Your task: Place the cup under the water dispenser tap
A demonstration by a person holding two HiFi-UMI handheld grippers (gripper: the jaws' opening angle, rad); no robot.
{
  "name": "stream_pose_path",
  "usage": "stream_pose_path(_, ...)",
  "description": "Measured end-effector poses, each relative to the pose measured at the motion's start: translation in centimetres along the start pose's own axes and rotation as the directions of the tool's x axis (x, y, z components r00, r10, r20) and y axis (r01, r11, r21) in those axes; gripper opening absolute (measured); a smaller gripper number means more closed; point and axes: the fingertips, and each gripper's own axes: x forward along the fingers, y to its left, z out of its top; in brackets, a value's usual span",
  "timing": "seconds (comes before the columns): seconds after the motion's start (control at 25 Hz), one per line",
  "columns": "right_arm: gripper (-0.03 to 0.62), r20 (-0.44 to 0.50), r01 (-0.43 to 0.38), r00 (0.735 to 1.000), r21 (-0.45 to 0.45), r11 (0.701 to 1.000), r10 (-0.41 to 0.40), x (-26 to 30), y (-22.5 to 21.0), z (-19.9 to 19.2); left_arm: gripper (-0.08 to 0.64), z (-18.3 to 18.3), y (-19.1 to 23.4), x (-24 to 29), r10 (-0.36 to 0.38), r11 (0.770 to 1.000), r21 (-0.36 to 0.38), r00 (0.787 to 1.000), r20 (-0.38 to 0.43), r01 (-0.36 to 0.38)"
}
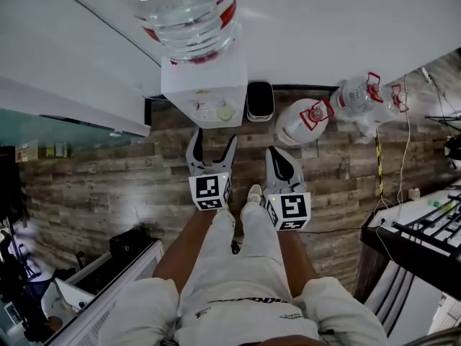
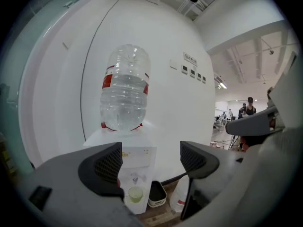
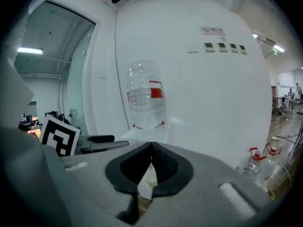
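Note:
The white water dispenser (image 1: 204,85) stands against the wall with a clear bottle (image 1: 189,9) on top. A pale green cup (image 1: 226,112) sits upright in its recess, below the taps; the left gripper view shows the cup (image 2: 136,193) low between the jaws, far off. My left gripper (image 1: 214,137) is open and empty, held in the air short of the dispenser. Beside it, my right gripper (image 1: 274,151) is shut with nothing in it. In the right gripper view the closed right gripper (image 3: 151,148) hides most of the dispenser, while the bottle (image 3: 147,96) shows above.
A black bin (image 1: 260,101) stands on the wood floor right of the dispenser, then two spare water bottles (image 1: 299,121) (image 1: 360,96). A dark table (image 1: 418,229) with cables is at the right, a white rack (image 1: 108,280) at lower left. My legs are below.

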Motion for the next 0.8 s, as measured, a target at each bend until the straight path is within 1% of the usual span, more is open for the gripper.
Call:
stream_pose_path(0.12, -0.001, 0.023, -0.017, 1.0, -0.012, 1.0, 0.017, -0.9, 1.0, 2.8, 0.354, 2.2, -0.9, -2.0, -0.012, 0.999, -0.033, 1.0, -0.01, 0.012)
stream_pose_path(0.32, -0.001, 0.06, -0.028, 0.998, -0.017, 0.999, 0.029, -2.3, 2.2, 6.5, 0.283, 6.2, -1.9, -5.1, -0.039, 0.999, -0.004, 0.999, 0.006, 0.039)
stream_pose_path(0.48, 0.0, 0.089, -0.043, 0.995, -0.027, 0.999, 0.045, -3.6, 3.0, 9.4, 0.228, 9.7, -2.2, -7.4, -0.032, 0.999, 0.018, 0.999, 0.038, 0.031)
stream_pose_path(0.64, 0.0, 0.113, -0.059, 0.992, -0.033, 0.998, 0.063, -4.8, 3.9, 11.7, 0.154, 12.7, -2.2, -9.5, -0.011, 1.0, -0.004, 0.997, 0.071, 0.011)
stream_pose_path(0.8, -0.002, 0.148, -0.081, 0.986, -0.016, 0.997, 0.082, -5.1, 4.7, 13.6, 0.084, 14.8, -2.5, -10.6, -0.008, 1.0, 0.017, 0.997, 0.079, 0.006)
